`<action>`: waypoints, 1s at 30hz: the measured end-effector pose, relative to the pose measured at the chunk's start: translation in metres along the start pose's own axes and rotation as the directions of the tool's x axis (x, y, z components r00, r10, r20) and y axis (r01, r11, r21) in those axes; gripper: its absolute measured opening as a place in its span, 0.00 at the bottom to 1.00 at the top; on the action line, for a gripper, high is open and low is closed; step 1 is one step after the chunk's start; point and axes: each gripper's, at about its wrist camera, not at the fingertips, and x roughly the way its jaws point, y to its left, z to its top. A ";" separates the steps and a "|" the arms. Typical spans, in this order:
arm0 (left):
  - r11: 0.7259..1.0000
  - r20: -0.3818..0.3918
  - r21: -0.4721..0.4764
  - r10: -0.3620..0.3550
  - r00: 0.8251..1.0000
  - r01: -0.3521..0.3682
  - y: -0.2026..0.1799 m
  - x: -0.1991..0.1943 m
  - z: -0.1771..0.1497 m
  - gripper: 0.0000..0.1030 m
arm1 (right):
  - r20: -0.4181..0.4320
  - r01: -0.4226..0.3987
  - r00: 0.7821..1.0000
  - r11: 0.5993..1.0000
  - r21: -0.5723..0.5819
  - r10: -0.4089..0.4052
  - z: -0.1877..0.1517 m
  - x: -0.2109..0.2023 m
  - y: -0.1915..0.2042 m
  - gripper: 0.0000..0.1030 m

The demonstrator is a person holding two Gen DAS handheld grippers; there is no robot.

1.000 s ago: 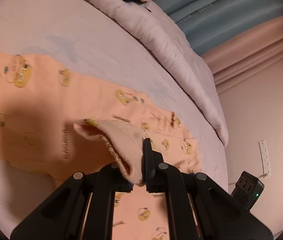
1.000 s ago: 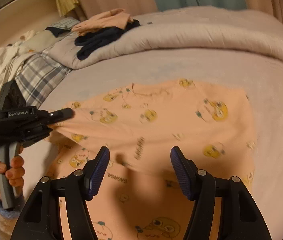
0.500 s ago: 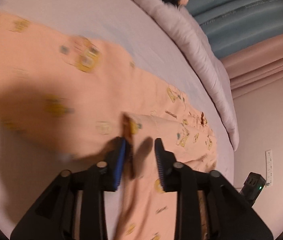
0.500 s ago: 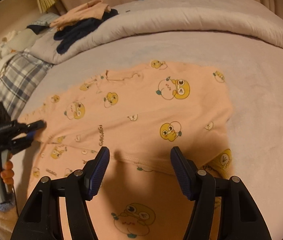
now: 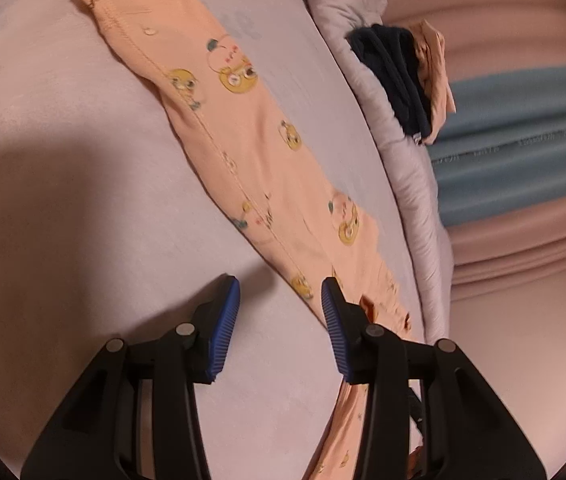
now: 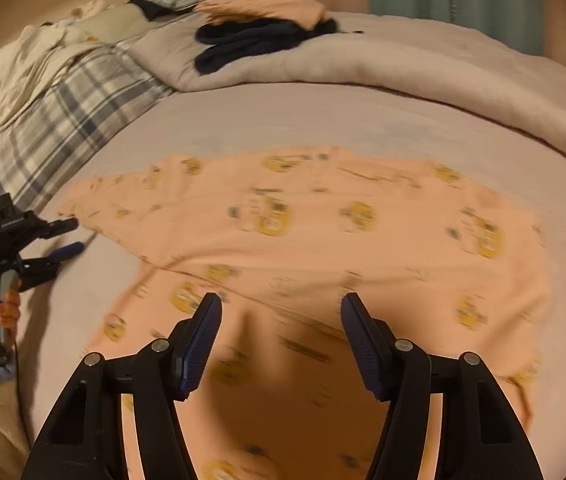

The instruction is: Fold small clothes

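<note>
Left wrist view: the peach garment (image 5: 243,152) is seen laid flat across the bed sheet (image 5: 83,200).
The left gripper (image 5: 279,316) has just been opening; its fingers are spread, with only sheet between them, the garment's edge lying by the right pad. In the right wrist view, the right gripper (image 6: 281,336) is held spread above the garment (image 6: 323,232), nothing pinched.

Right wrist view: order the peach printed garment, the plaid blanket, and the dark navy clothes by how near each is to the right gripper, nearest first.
1. peach printed garment: spread on the bed right under and ahead of the right gripper.
2. plaid blanket: farther off, on the left side of the bed.
3. dark navy clothes: farthest, on the rolled duvet at the back.
</note>
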 end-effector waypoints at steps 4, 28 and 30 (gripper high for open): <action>0.999 0.020 -0.037 -0.020 1.000 0.021 0.004 -0.001 0.008 0.40 | -0.021 -0.043 0.999 0.999 -0.009 0.043 0.003 0.010 0.020 0.61; 0.968 0.033 -0.158 -0.195 0.980 0.198 0.035 -0.016 0.047 0.40 | -0.029 -0.053 0.998 0.998 -0.031 0.052 -0.003 0.007 0.037 0.62; 0.967 0.024 -0.156 -0.198 0.980 0.199 0.034 -0.015 0.047 0.40 | -0.030 -0.059 0.998 0.998 -0.024 0.058 -0.004 0.009 0.037 0.62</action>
